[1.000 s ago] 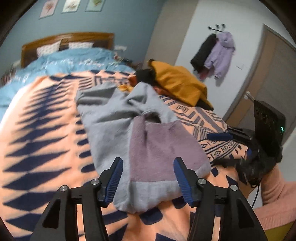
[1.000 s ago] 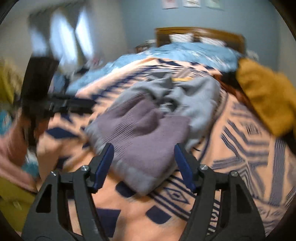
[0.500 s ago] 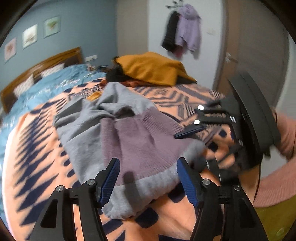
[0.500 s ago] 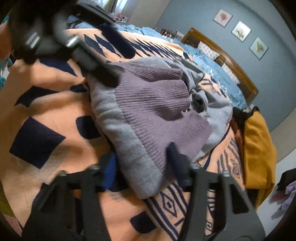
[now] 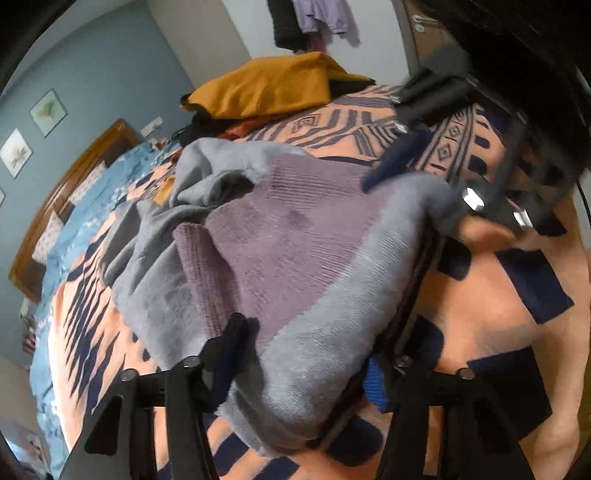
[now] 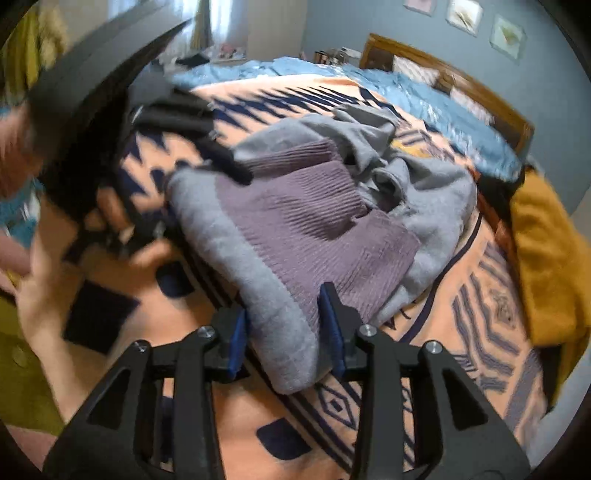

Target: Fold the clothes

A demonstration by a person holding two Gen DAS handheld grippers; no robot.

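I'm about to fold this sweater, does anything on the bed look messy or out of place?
Yes. The grey and purple sweater lies bunched, its far part crumpled rather than flat. Beyond it, a mustard garment sits heaped at the bed's edge on darker clothes.

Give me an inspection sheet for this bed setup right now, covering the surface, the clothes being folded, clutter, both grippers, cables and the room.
Surface: bed blanket, orange with navy geometric print, over a blue duvet.
Job's things: grey and purple sweater lies bunched on the blanket, its grey hem toward both grippers.
Clutter: mustard garment heaped on darker clothes at the bed's edge.
Grippers: left gripper has the hem bunched between its fingers, contact unclear through blur; right gripper straddles the hem, fingers close against the fabric.
Cables: a thin dark cable at the edge of the left view.
Surroundings: wooden headboard, framed pictures on a blue wall, hanging clothes beside a door.
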